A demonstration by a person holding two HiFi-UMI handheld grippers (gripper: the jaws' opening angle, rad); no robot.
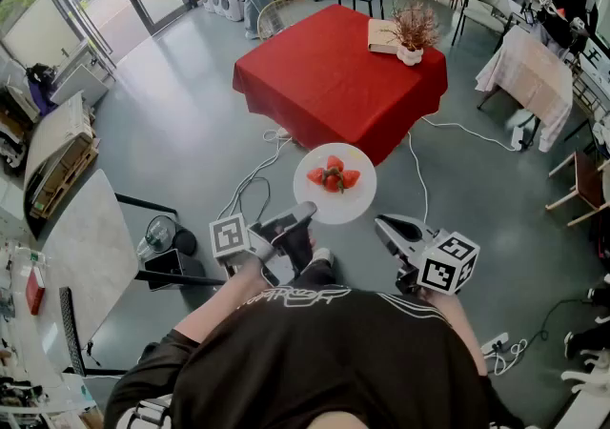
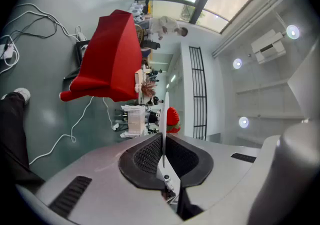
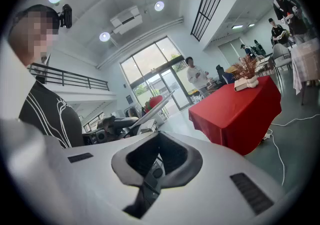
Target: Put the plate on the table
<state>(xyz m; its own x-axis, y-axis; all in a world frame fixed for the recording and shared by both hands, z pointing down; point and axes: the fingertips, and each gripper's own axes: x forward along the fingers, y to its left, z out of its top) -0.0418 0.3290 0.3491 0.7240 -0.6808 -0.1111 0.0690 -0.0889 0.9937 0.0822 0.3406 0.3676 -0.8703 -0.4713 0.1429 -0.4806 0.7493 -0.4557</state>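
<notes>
Head view: a round white ceramic plate (image 1: 338, 209) carrying a cluster of red strawberries (image 1: 333, 175) is held level in the air above the grey floor (image 1: 181, 132). It lies on the near side of the square table draped in red cloth (image 1: 324, 84) and does not touch it. The left hand-held gripper (image 1: 303, 215) is clamped on the plate's near left rim. The right hand-held gripper (image 1: 386, 224) sits just right of the plate with its jaws apart and nothing between them. A small dried plant in a white pot (image 1: 412, 39) stands at the table's far right corner.

Left gripper view: the plate (image 2: 164, 114) appears edge-on as a thin white line pinched between the black pads (image 2: 150, 155), with one strawberry (image 2: 173, 117) showing beyond the rim. The head view cannot show this contact.

Right gripper view: the black pads (image 3: 131, 156) stand open around an empty gap. The plate (image 3: 159, 105) is seen from the side, tilted in the frame, with the table (image 3: 240, 109) to its right.
</notes>
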